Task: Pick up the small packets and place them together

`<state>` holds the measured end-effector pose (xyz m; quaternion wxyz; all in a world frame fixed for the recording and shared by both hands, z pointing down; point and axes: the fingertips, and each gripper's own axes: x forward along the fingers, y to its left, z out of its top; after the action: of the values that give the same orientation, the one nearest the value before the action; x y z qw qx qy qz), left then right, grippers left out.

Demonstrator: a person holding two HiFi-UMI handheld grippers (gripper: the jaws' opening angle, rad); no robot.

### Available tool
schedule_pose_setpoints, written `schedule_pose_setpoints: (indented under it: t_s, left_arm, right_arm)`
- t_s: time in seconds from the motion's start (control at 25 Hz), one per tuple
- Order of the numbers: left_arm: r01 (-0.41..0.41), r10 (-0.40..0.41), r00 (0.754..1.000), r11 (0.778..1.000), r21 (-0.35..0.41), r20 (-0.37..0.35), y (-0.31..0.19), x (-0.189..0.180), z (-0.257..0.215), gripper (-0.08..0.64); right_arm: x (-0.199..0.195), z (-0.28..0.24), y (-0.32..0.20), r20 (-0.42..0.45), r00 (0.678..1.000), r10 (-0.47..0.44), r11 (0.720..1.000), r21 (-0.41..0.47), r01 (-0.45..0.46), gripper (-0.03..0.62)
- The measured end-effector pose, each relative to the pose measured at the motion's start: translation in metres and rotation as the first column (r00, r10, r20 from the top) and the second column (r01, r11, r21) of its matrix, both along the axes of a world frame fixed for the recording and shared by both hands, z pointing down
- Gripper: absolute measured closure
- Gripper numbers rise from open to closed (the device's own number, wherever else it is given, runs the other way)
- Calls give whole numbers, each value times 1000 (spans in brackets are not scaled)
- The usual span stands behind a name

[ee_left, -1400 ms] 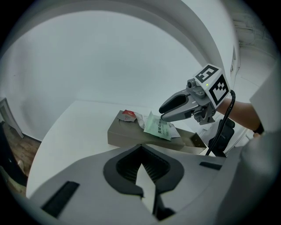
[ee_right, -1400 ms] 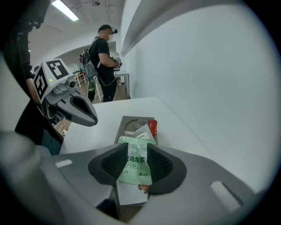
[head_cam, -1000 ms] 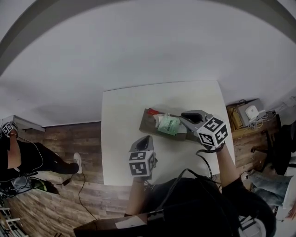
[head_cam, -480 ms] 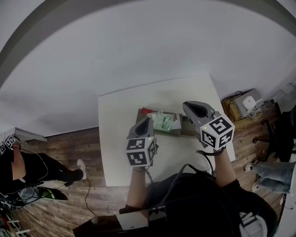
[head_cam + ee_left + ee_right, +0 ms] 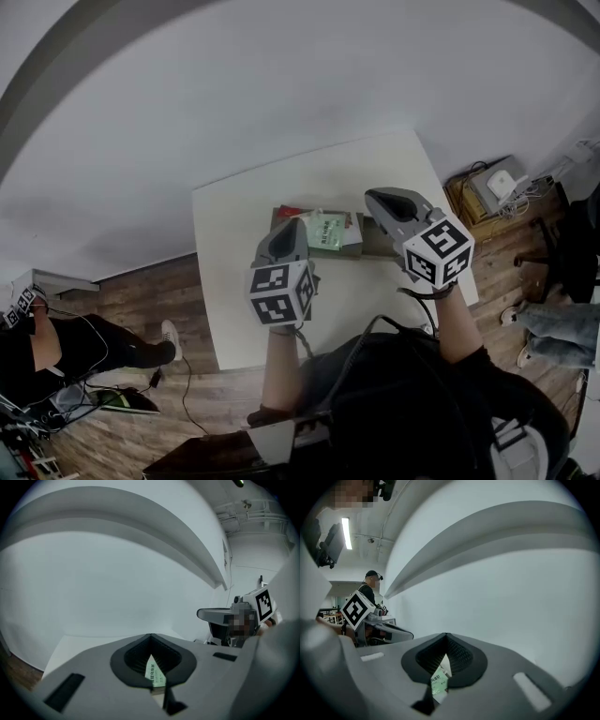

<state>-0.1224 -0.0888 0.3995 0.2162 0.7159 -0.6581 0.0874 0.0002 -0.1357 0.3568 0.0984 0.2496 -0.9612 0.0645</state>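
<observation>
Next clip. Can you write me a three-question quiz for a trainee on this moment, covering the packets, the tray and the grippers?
1. Multiple choice: in the head view, where does the green packet lie?
A. on the bare table
B. on the brown cardboard tray
C. on the wooden floor
2. True or false: the right gripper has its jaws wide apart.
3. What colour is the small packet peeking out at the tray's left end in the head view?

Key: 1 B. 2 False, the jaws are shut. 3 Red.
</observation>
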Motion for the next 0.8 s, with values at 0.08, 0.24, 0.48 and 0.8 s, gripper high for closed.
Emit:
schedule_pose_setpoints:
  t_s: [0.08,0.24,0.48,0.8]
  left_arm:
    - [-2,2,1000,1000,-2,-2,0,1,0,563]
    - [-1,1,1000,1000,0,-5,3,1,0,563]
    - [3,-3,1000,1000,10,-24,6,-1,-3,563]
    - [3,-3,1000,1000,9,-20,4,-1,1,563]
  right_arm:
    - [0,-1,0,-1,1000,1,1000,2,-1,592]
    - [-3,-4,5,-1,1000,-4,1000,15,4,592]
    - [-5,-13,10,3,1000,-10,999,43,10,594]
    - [-6,-15,9,19,1000,-21,999,48,20,592]
